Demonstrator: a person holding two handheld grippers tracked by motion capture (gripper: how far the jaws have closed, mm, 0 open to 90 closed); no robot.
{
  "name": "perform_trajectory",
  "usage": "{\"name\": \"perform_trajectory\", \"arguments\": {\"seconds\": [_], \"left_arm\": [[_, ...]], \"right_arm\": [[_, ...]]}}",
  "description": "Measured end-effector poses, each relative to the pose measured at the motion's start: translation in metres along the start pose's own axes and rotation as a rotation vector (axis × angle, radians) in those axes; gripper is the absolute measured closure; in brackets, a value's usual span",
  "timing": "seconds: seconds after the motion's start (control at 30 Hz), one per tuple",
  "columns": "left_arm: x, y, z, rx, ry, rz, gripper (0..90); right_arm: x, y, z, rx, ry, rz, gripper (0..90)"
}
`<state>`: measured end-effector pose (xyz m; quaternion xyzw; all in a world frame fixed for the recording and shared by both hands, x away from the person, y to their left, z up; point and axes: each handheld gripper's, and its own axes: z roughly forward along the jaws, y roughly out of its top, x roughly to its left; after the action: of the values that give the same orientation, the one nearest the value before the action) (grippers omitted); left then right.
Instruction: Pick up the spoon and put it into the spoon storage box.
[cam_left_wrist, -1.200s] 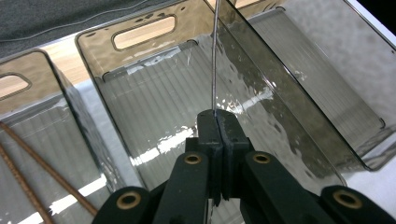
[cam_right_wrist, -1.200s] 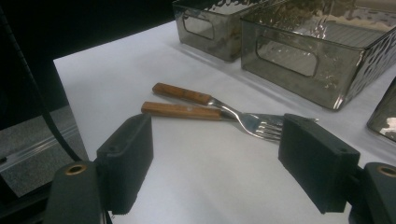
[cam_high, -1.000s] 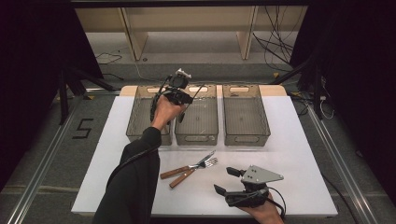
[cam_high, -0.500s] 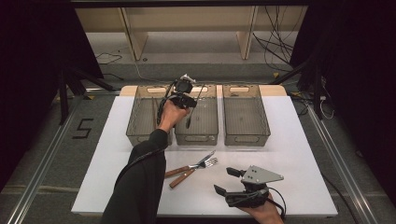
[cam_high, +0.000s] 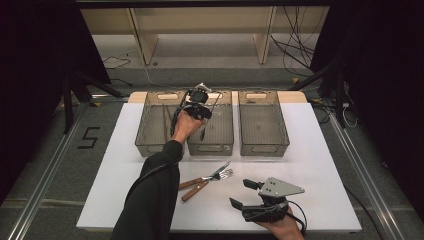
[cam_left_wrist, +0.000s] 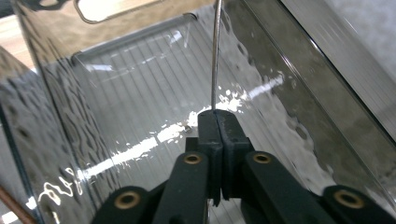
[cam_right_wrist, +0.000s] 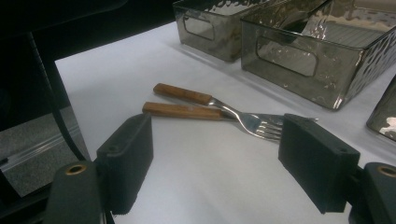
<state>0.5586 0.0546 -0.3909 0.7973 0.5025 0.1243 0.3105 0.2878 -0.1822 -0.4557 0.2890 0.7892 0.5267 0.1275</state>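
- Right gripper (cam_high: 241, 193) — held low over the near edge of the white table (cam_high: 325, 175); its jaws are spread wide and nothing is gripped between them.
- Two forks (cam_right_wrist: 247, 121) — laid just ahead of those open jaws, side by side and touching, wooden handles to one side and steel tines overlapped. They are judged light and rigid. The wooden handle is the better place to be taken, since bare steel is likely to slip between flat pads.
- Left gripper (cam_left_wrist: 217, 119) — pointed down into the middle bin (cam_high: 210, 148). Its jaws have just been opening by a little, yet in the left gripper view the pads are seen pressed together on a thin metal utensil (cam_left_wrist: 215, 56), which is pinched at one end and stands up from them along the bin.
- Utensil in hand — seen edge-on, so its kind cannot be told. It is judged stiff, light and slick; held by its end, it may swing or drop once the pinch is eased.
- Left bin (cam_high: 150, 145) — a pair of chopsticks (cam_high: 165, 120) is held in it.
- Right bin (cam_high: 265, 148) — set farthest to the side, no contents made out.
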Motion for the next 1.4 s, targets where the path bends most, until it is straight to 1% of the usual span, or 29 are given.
{"name": "perform_trajectory", "arguments": {"seconds": [0.03, 0.07, 0.1, 0.13, 0.2, 0.23, 0.3, 0.33, 0.4, 0.47, 0.53, 0.6, 0.73, 0.83, 1.07, 1.23, 1.3, 1.33, 1.4], "left_arm": [[0.0, 0.001, 0.0, 0.004, -0.001, -0.002, 68.0], [-0.001, 0.002, -0.002, -0.001, 0.013, 0.005, 57.7], [-0.002, 0.002, -0.004, -0.011, 0.025, 0.005, 51.1], [-0.002, 0.003, -0.007, -0.021, 0.02, -0.003, 45.8], [-0.002, 0.005, -0.011, -0.032, 0.012, -0.007, 41.9], [-0.002, 0.006, -0.014, -0.033, 0.014, -0.002, 39.3], [-0.002, 0.007, -0.018, -0.029, 0.003, -0.004, 35.5], [-0.003, 0.007, -0.021, -0.034, 0.002, -0.008, 34.2], [-0.003, 0.007, -0.026, -0.04, -0.005, 0.002, 32.0], [-0.002, 0.007, -0.032, -0.044, -0.024, -0.002, 30.3], [-0.002, 0.005, -0.039, -0.038, -0.044, 0.006, 27.0], [-0.003, 0.003, -0.046, -0.051, -0.055, 0.015, 26.1], [-0.002, -0.003, -0.063, -0.078, -0.092, 0.019, 24.0], [-0.001, -0.011, -0.075, -0.091, -0.102, 0.036, 24.0], [-0.002, -0.035, -0.102, -0.133, -0.115, 0.074, 24.0], [-0.005, -0.057, -0.112, -0.145, -0.125, 0.102, 24.0], [-0.006, -0.066, -0.115, -0.156, -0.127, 0.106, 24.0], [-0.006, -0.071, -0.116, -0.151, -0.128, 0.115, 24.0], [-0.006, -0.08, -0.118, -0.155, -0.138, 0.118, 24.1]], "right_arm": [[0.0, 0.0, 0.0, 0.0, 0.0, 0.0, 27.0], [0.0, 0.0, 0.0, 0.0, -0.001, 0.0, 27.0], [0.0, 0.0, 0.0, -0.001, -0.001, 0.0, 27.0], [0.0, 0.0, 0.0, -0.001, -0.001, 0.0, 27.0], [0.0, 0.0, 0.0, -0.001, 0.0, 0.001, 26.9], [0.0, 0.0, 0.0, -0.001, -0.001, 0.0, 27.0], [0.0, 0.0, 0.0, 0.0, -0.002, 0.0, 27.0], [0.0, 0.0, 0.0, 0.0, -0.002, 0.0, 27.0], [0.0, 0.0, 0.0, 0.001, -0.003, 0.0, 27.0], [0.0, 0.0, 0.0, -0.003, -0.004, 0.0, 27.0], [0.0, 0.0, 0.0, 0.0, -0.005, -0.001, 26.9], [0.0, 0.0, 0.0, -0.001, -0.004, 0.001, 27.0], [0.0, 0.0, 0.0, -0.001, -0.008, -0.003, 27.0], [0.0, 0.0, 0.0, -0.002, -0.009, -0.001, 27.0], [0.001, 0.0, 0.0, 0.002, -0.007, -0.004, 27.0], [0.002, 0.0, 0.001, 0.002, -0.006, -0.001, 26.9], [0.002, 0.0, 0.001, 0.001, -0.006, 0.005, 27.0], [0.002, 0.0, 0.001, 0.002, -0.006, 0.007, 27.0], [0.002, 0.0, 0.001, 0.007, -0.007, 0.001, 27.0]]}}
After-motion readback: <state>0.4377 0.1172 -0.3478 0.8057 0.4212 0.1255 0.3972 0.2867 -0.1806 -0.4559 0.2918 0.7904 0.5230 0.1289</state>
